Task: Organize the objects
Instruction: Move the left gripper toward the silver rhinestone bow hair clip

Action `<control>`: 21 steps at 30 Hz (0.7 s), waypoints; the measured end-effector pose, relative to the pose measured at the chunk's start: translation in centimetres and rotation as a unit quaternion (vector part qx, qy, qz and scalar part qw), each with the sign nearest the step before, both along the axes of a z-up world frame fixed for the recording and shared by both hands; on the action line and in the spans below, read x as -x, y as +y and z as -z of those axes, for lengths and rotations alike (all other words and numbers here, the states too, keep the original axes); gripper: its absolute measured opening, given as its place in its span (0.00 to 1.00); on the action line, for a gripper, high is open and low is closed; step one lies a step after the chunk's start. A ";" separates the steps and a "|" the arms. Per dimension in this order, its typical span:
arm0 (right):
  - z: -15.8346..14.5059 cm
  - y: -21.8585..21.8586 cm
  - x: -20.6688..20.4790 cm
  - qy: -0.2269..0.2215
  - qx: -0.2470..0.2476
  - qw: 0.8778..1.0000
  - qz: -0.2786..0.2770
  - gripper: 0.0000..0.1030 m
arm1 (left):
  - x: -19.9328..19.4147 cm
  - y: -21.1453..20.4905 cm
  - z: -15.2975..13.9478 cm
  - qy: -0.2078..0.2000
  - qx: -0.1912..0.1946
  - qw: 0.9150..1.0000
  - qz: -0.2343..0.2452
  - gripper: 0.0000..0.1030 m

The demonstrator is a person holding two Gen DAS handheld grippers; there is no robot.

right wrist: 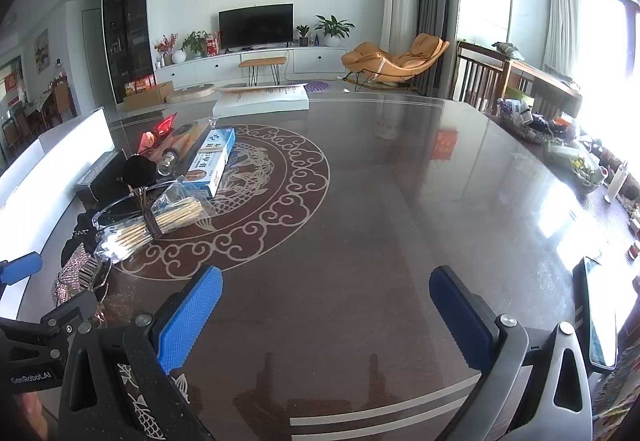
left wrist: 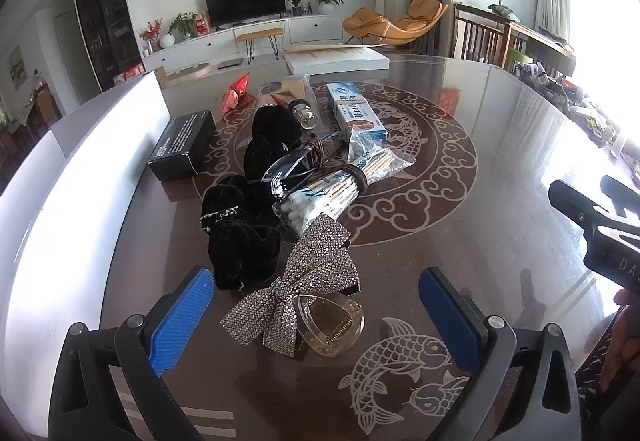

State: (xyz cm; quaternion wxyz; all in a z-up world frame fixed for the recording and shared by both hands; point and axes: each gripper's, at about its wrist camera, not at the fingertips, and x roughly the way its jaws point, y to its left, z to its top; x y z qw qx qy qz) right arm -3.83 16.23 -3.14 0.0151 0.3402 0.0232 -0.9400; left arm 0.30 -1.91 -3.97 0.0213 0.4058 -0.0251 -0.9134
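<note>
A pile of small objects lies on the dark glass table point(left wrist: 500, 169). In the left wrist view my left gripper point(left wrist: 316, 301) is open, its blue pads either side of a rhinestone bow clip point(left wrist: 308, 281) and a clear amber hair claw point(left wrist: 332, 325). Behind them lie black velvet scrunchies point(left wrist: 240, 233), a bag of cotton swabs point(left wrist: 320, 197), safety glasses point(left wrist: 288, 165), a light bulb point(left wrist: 306, 115), a blue-and-white medicine box point(left wrist: 354, 109) and a black box point(left wrist: 182, 145). My right gripper point(right wrist: 326, 297) is open and empty over bare table, right of the pile point(right wrist: 160, 201).
A white box point(left wrist: 338, 59) sits at the table's far edge. A white panel point(left wrist: 80, 177) runs along the left side. A phone point(right wrist: 596, 313) lies at the right edge, with clutter point(right wrist: 560, 145) beyond. Wooden chairs point(right wrist: 480, 81) stand at the far right.
</note>
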 end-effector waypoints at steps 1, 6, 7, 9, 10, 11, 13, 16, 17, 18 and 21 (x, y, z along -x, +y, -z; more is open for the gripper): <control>0.0 0.0 0.0 0.000 0.000 1.000 0.000 1.00 | 0.0 -0.1 0.0 -0.001 0.000 1.000 -0.001 1.00; 0.2 0.0 0.1 -0.005 0.001 1.000 0.000 1.00 | 0.0 -0.4 0.2 -0.002 -0.002 1.000 -0.004 1.00; 0.2 0.0 0.1 -0.006 0.000 1.000 0.000 1.00 | 0.0 -0.4 0.2 -0.003 -0.002 1.000 -0.005 1.00; 0.3 -0.2 0.2 -0.007 -0.002 1.000 0.000 1.00 | 0.0 -0.5 0.4 -0.005 -0.002 1.000 -0.005 1.00; 0.3 -0.2 0.2 -0.008 -0.002 1.000 -0.001 1.00 | 0.0 -0.5 0.5 -0.007 -0.002 1.000 -0.005 1.00; 0.4 -0.2 0.3 -0.009 -0.002 1.000 -0.001 1.00 | 0.0 -0.4 0.6 -0.008 -0.001 1.000 -0.004 1.00; 0.4 -0.1 0.3 -0.011 -0.001 1.000 -0.001 1.00 | 0.0 -0.3 0.7 -0.010 0.001 1.000 -0.003 1.00; 0.5 0.0 0.4 -0.013 0.002 1.000 0.000 1.00 | 0.1 -0.3 0.8 -0.012 0.003 1.000 -0.001 1.00; 0.5 0.0 0.3 -0.014 0.003 1.000 0.000 1.00 | 0.1 -0.3 0.8 -0.012 0.003 1.000 -0.001 1.00; 0.5 0.0 0.4 -0.014 0.004 1.000 0.000 1.00 | 0.1 -0.3 0.9 -0.013 0.003 1.000 -0.002 1.00; 0.6 -0.1 0.4 -0.016 0.004 1.000 -0.001 1.00 | 0.2 -0.3 1.0 -0.015 0.002 1.000 -0.002 1.00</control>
